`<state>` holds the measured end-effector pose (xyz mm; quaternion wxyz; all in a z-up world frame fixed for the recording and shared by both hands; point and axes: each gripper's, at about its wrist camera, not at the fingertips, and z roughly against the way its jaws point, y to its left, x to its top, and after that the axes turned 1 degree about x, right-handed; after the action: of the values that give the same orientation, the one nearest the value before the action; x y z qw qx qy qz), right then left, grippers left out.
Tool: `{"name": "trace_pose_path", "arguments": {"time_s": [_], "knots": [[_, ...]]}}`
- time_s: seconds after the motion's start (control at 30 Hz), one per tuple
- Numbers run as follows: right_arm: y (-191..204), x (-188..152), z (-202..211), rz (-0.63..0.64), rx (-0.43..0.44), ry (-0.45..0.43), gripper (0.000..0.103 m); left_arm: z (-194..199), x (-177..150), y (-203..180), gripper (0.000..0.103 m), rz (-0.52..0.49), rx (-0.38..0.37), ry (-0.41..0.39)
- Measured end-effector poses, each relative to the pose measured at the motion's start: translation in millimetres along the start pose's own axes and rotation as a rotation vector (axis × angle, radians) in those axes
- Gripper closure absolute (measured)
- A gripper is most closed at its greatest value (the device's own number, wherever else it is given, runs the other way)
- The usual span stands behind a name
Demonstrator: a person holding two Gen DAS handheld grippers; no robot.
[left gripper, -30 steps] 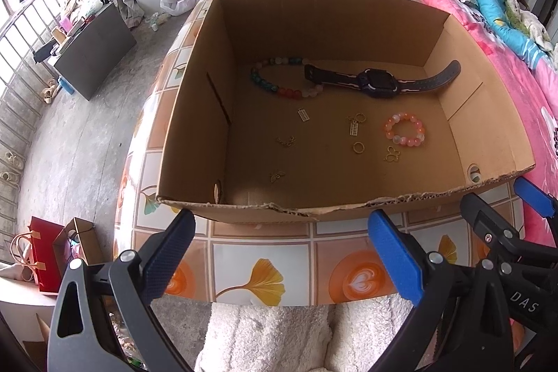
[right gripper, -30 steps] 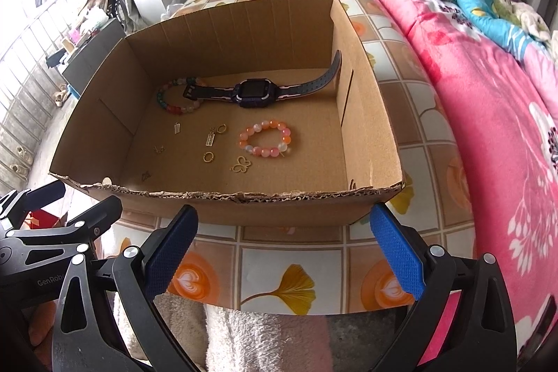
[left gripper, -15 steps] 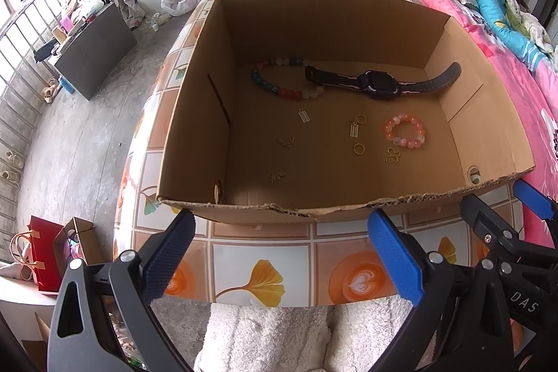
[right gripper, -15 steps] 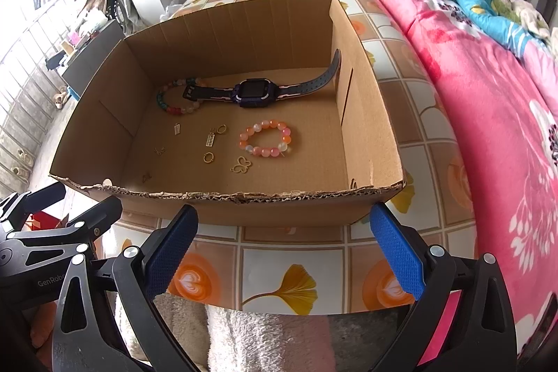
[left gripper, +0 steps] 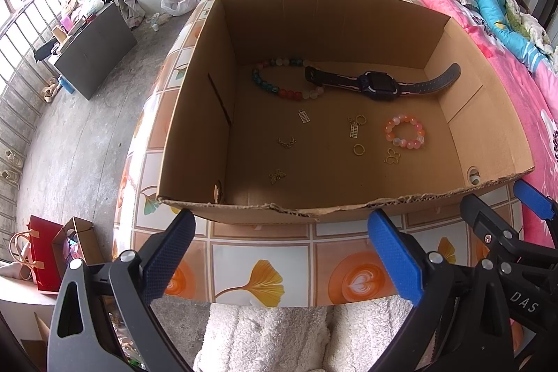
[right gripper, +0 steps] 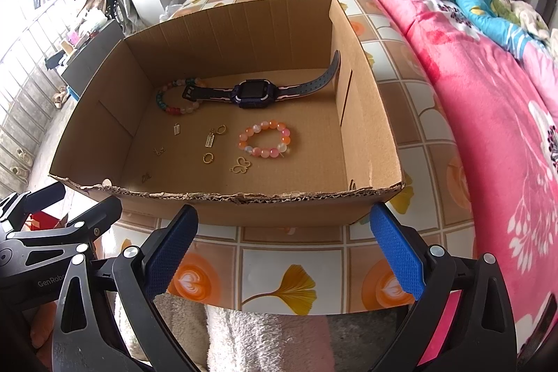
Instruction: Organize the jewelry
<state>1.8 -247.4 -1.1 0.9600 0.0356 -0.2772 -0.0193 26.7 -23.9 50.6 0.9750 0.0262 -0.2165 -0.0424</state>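
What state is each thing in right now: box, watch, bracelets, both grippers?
Box: open-topped, on the table.
Watch: unfastened, laid out flat, one strap end across the multicolored bracelet.
Pink bracelet: closed loop, lying flat, apart.
Left gripper: open, empty.
Right gripper: open, empty.

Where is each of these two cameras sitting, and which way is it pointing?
Left wrist: rides the left tongs, looking forward and down into the cardboard box; its two open fingers show, plus the right tongs' fingers at right.
Right wrist: rides the right tongs, same direction; the left tongs show at left.
Shared: box, watch, pink bracelet.
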Motion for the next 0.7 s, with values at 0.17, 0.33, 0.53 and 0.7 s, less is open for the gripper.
{"name": "trace_pose_path", "arguments": {"time_s": [0.17,0.33,0.53,0.7], "knots": [[-0.7,0.3,-0.4,0.0,0.001,0.0,0.008,0.4,0.3,-0.2,0.006,0.0,0.0,0.0],[-1.0,0.2,-0.7,0.0,0.001,-0.001,0.008,0.4,0.1,-0.1,0.006,0.0,0.0,0.0],[-1.7,0.6,0.1,-0.002,0.002,0.0,0.008,0.9,0.3,-0.1,0.006,0.0,0.001,0.0],[-1.5,0.6,0.1,-0.002,0.002,0.001,0.008,0.8,0.3,0.0,0.006,0.0,0.001,0.0]]}}
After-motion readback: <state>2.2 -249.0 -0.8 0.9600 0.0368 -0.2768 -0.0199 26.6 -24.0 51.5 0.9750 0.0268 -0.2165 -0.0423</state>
